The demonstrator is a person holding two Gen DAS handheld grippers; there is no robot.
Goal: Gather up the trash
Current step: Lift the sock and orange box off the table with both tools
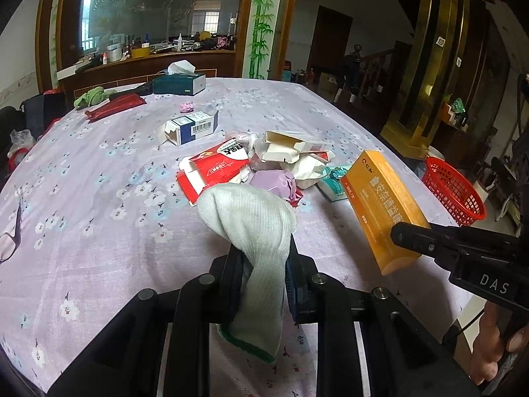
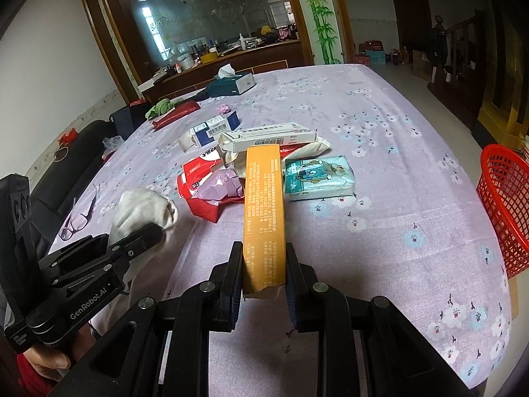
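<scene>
Nearest, the left gripper [image 1: 264, 284] is clamped on a white sock [image 1: 251, 228] and the right gripper [image 2: 264, 274] on an orange box [image 2: 263, 205], both lifted. Farther off, a heap of cartons [image 2: 264, 139] remains; the red basket [image 2: 506, 198] waits right.

I count two grippers, left [image 1: 264, 264] and right [image 2: 264, 264]; one white sock [image 1: 248, 225], one orange box [image 2: 264, 205], one red basket [image 2: 506, 205], one pair of glasses [image 2: 77, 220].
</scene>
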